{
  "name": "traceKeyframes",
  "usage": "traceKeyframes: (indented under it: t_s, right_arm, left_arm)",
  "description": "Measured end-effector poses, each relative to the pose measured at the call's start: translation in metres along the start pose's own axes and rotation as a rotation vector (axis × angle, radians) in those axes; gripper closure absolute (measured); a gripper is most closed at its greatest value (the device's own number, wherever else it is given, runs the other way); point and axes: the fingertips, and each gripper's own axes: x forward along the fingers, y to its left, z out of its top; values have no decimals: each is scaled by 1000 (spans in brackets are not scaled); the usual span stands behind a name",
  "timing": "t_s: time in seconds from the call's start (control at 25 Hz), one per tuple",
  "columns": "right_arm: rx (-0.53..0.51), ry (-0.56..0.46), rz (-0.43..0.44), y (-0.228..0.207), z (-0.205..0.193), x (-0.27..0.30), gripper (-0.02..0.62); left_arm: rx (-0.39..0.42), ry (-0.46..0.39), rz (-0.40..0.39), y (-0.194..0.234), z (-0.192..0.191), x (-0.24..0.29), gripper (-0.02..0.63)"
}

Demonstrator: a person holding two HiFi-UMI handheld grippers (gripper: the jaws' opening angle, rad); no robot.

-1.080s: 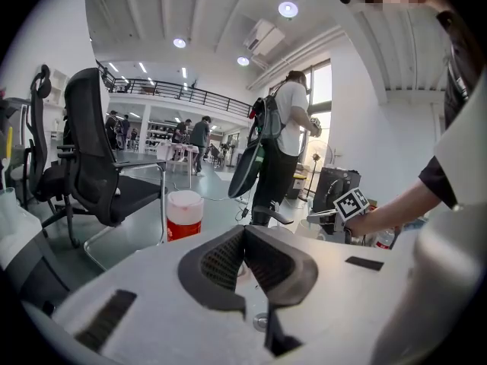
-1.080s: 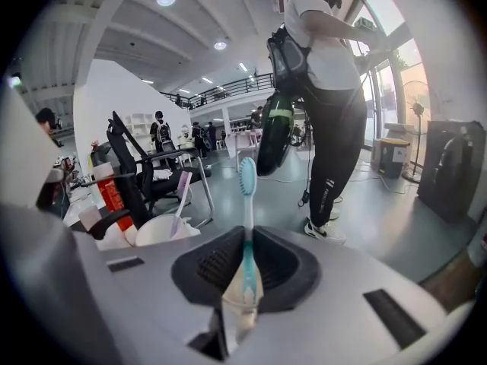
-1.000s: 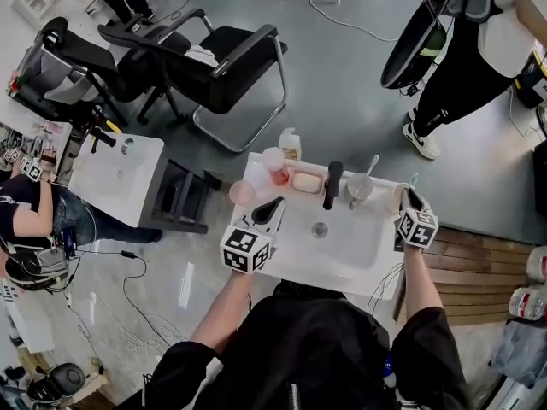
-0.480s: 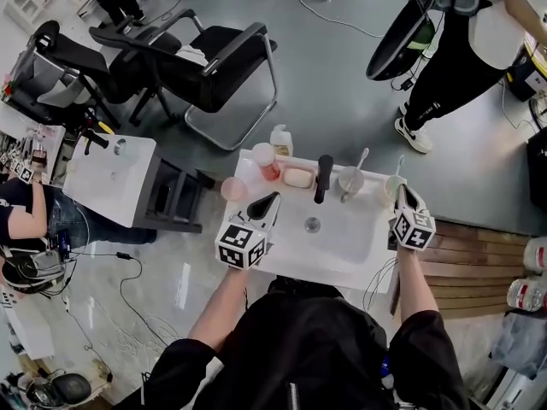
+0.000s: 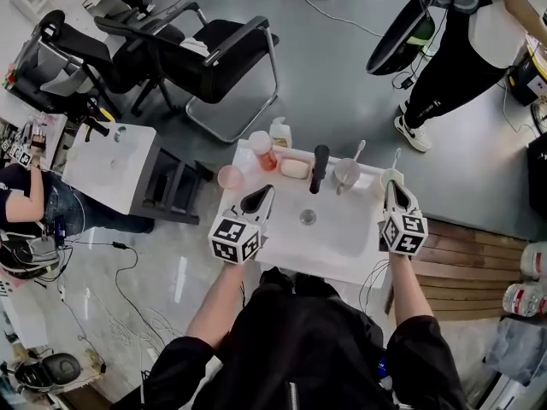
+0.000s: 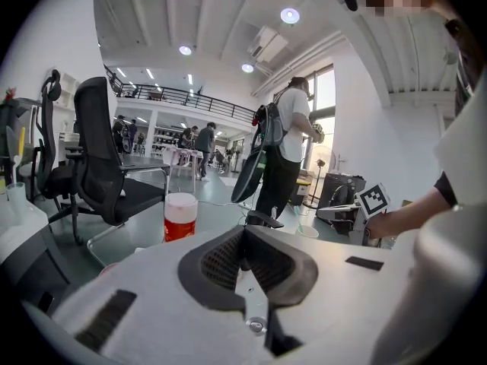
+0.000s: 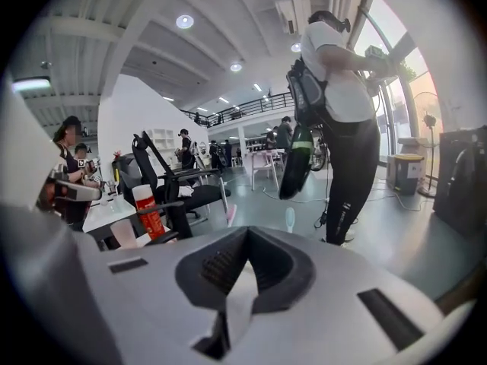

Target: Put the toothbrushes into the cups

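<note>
Bright, even indoor light. Ceiling lights (image 6: 289, 15) glare as white spots; the window (image 7: 415, 90) is blown out. Floor (image 5: 342, 75) shows a soft sheen, with faint shadows under the chair (image 5: 214, 58). My gripper views are fisheye: black corners, bowed edges. Left gripper (image 6: 243, 233) looks slightly soft up close.

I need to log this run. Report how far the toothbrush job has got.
Done: a toothbrush stands in the grey cup, a second toothbrush in the white cup. In hand: nothing; left tongs and right tongs are shut, empty. Left: no loose brush shows; the pink cup holds none.
</note>
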Motion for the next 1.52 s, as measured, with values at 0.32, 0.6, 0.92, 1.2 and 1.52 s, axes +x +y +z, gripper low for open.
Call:
traceKeyframes:
  t_s: [0.32,0.6,0.92,1.2,1.52]
  right_arm:
    - [-30,0,85,67,4,-6,592]
    - [-83,22,196,164,-4,-4,592]
    - [-123,123,398,295,-42,11,591]
    - [-156,304,516,389,-88,34,591]
    - [-186,606,564,438,-156,48,478]
  left_arm:
    - [-22,-30,46,31,0,-42,604]
    - [-42,-32,87,77,-8,-91,604]
    - [-80,-23,148,118,-31,-147,604]
    - [-103,-1,161,136,-52,-176,604]
    - [-126,2,199,158,-65,-201,604]
